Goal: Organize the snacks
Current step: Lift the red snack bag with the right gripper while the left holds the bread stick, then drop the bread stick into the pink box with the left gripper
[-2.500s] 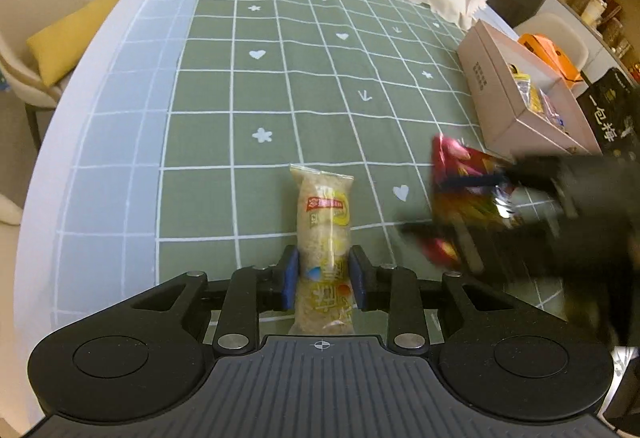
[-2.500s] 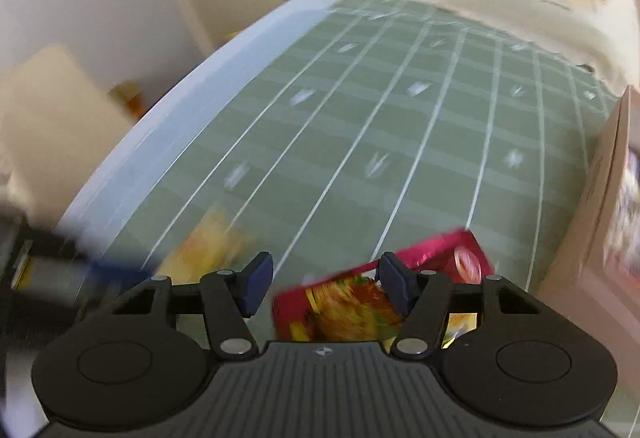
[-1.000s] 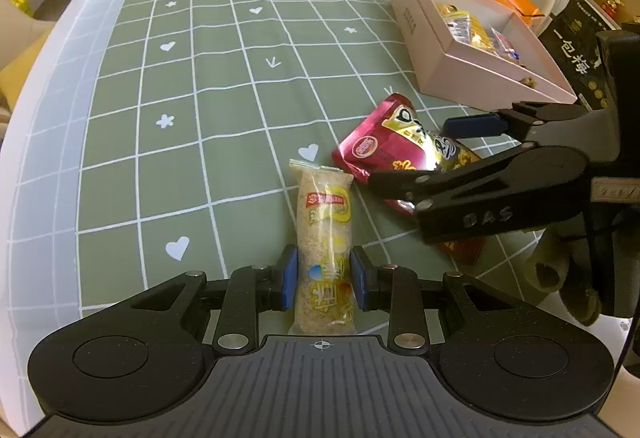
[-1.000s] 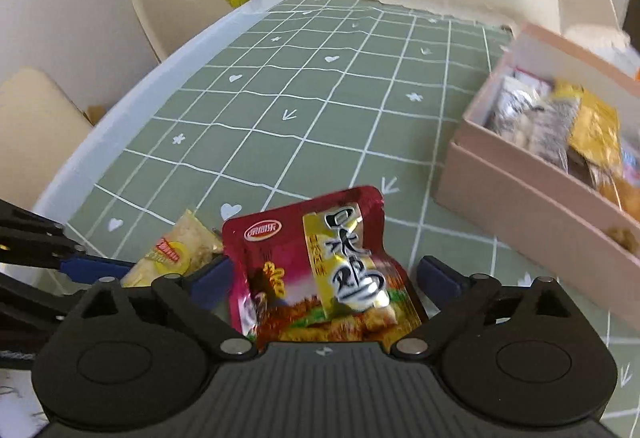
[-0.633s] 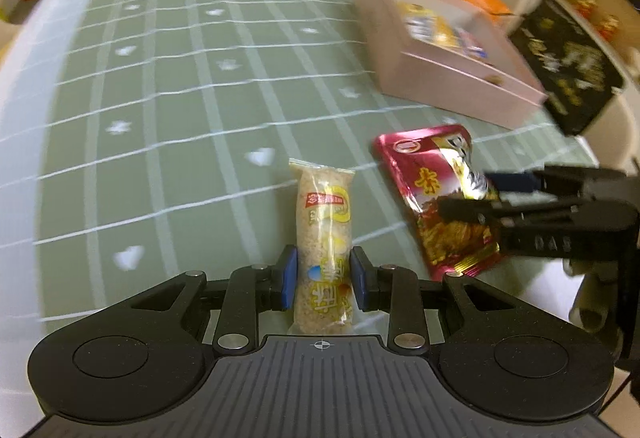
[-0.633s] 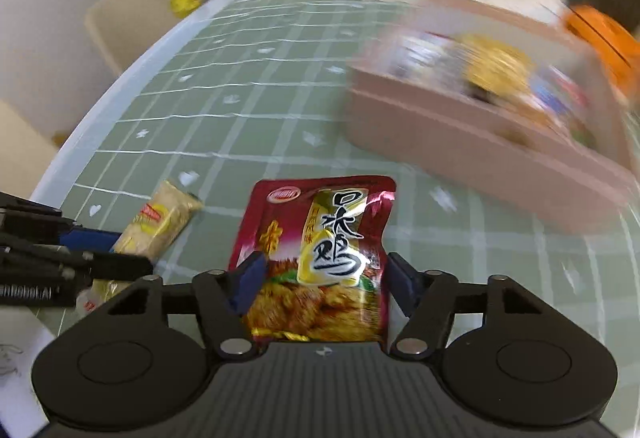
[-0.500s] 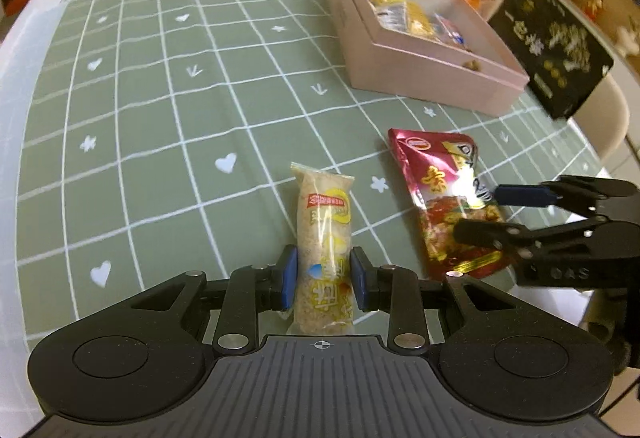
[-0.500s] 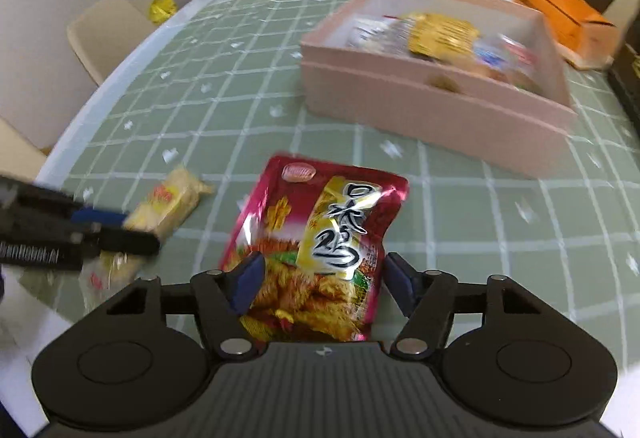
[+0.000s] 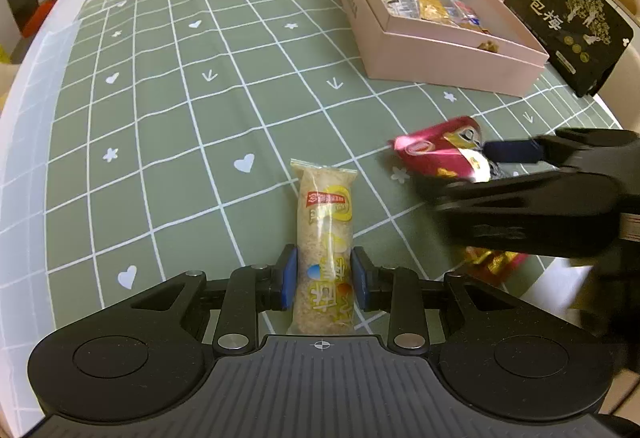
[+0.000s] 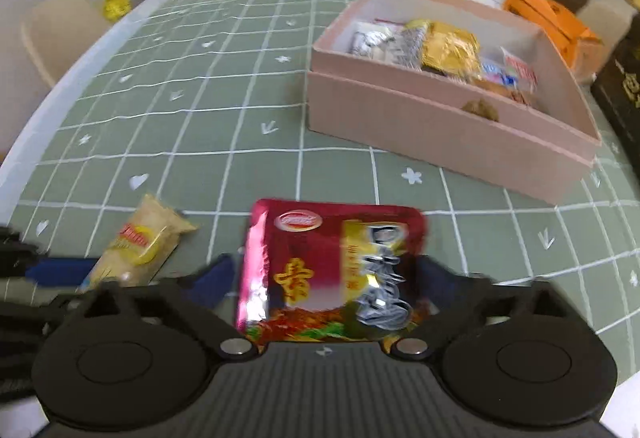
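Partly done | pink box [image 9: 440,54] holds some snacks (wrapped) | left gripper [image 9: 323,274] grasps rice bar [image 9: 325,238] | right gripper [image 10: 324,282] clamps red packet [image 10: 332,262], both unboxed

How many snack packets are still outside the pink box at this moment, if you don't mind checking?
2: the pale yellow-label packet between the left gripper fingers, and the red pouch gripped by the right gripper. Others may be hidden.

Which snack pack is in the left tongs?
The long pale pack with the yellow label, pinched between the left tongs. The red foil pouch is in the right tongs.
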### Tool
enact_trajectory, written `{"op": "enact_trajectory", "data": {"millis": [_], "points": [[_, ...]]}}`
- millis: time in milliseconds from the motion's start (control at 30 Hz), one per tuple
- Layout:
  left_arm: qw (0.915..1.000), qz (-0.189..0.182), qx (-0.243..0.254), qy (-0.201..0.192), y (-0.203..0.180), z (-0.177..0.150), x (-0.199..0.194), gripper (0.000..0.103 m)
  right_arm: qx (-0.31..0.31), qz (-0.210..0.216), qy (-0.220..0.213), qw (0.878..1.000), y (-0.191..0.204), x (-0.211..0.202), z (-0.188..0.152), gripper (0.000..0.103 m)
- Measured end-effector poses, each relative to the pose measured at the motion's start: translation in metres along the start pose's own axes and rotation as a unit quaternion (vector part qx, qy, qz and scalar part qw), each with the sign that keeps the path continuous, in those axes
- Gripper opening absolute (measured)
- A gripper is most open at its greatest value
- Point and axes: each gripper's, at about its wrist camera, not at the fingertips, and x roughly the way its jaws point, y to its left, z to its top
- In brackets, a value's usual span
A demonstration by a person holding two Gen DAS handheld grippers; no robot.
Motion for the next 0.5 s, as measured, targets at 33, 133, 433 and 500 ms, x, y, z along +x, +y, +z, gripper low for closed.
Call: {"op": "enact_trajectory", "data": {"millis": [33,133,433,500], "points": [[1.0000,-0.001,-0.001,-0.001,0.000,0.000,0.000,0.034,-0.005,0.002,0.000,1.000,-0.003,-0.006,-0.001,0.066],[0.9999,-0.007,-0.011,-0.010,0.001,0.000,0.001,0.035,0.008,0.008,0.009,1.000,-0.021,-0.024,-0.009,0.059],[0.9983,-0.008,0.011,-0.056,-0.009,-0.002,0.003,0.033,0.083,0.013,-0.017,0.996,-0.073,-0.077,-0.033,0.048],[0.9969,-0.035,0.016,-0.069,-0.013,-0.003,-0.008,0.033,0.092,0.012,-0.027,0.995,-0.080,-0.086,-0.037,0.047]]}}
